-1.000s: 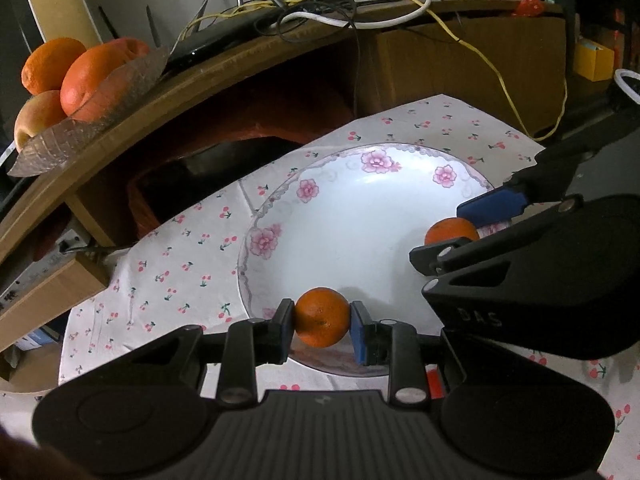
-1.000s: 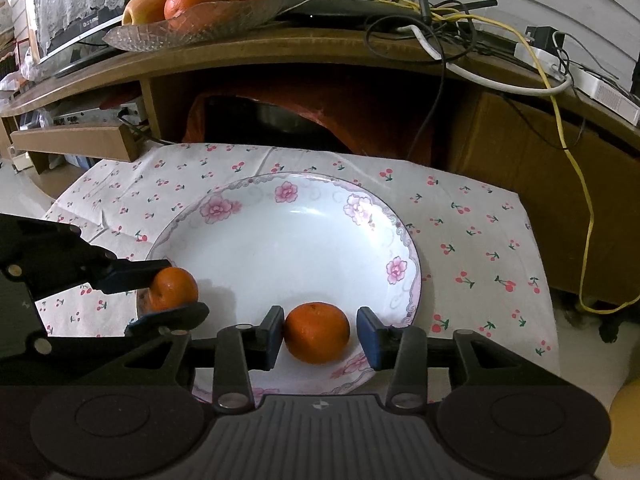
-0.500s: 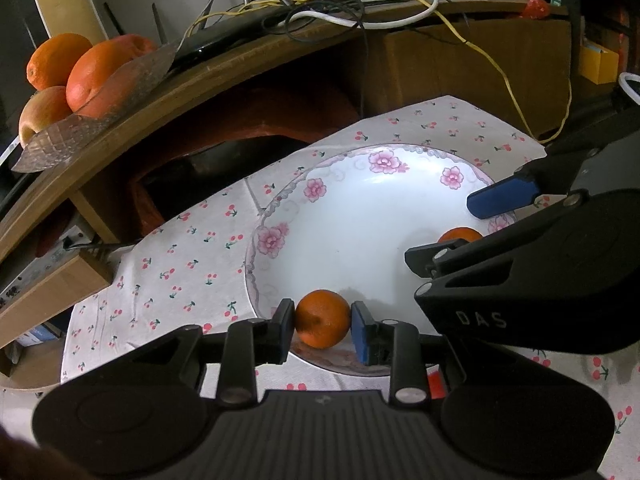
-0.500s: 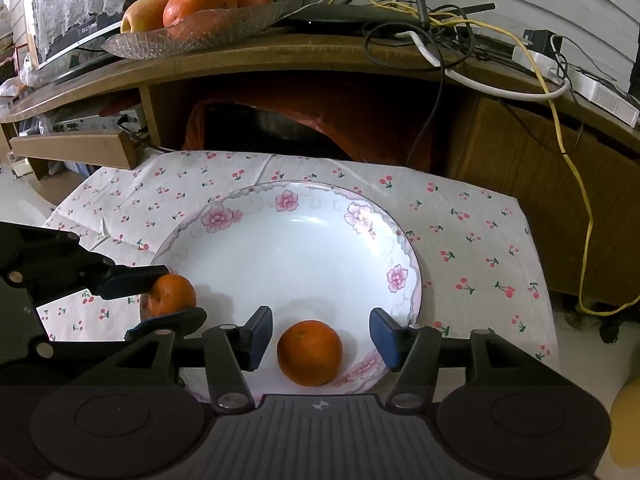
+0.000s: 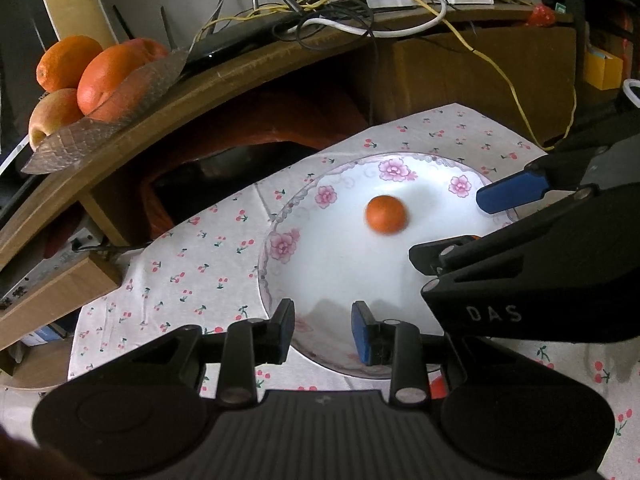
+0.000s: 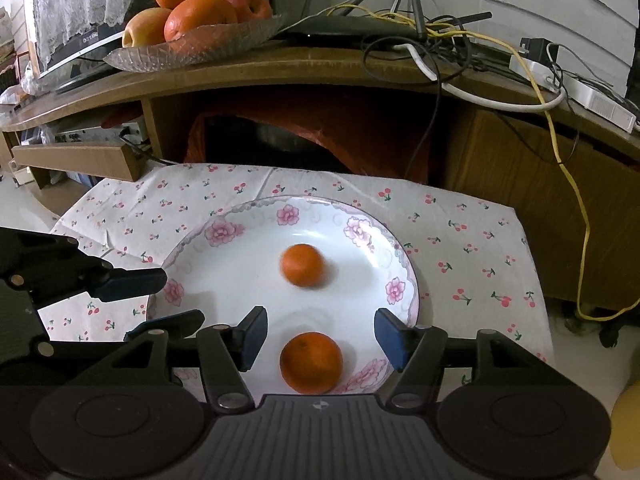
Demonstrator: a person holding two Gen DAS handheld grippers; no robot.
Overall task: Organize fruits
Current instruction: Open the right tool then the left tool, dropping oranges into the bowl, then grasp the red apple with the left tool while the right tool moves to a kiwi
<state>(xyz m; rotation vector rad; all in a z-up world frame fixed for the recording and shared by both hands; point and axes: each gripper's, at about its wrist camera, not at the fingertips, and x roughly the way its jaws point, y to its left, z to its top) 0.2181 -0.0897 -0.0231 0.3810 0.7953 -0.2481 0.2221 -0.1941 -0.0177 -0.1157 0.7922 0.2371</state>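
Now two oranges [image 6: 302, 265] [image 6: 311, 363] on one plate [image 6: 384, 240], both jaws apart

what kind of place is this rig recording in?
Looks like a home living room, likely a TV stand area. A wooden shelf carries a glass fruit dish and a tangle of cables with a router-like box; a floral plate sits on a cherry-print cloth below.

The left matte-black plastic two-finger gripper [image 5: 322, 326] has a ribbed central housing flanked by two round recessed discs. Silver screw heads mark the finger linkages. Blue rectangular pads [image 5: 359, 332] line the fingertips. The right matte-black plastic gripper [image 6: 320, 338] is identical in build; its side casing bears white "DAS" lettering.
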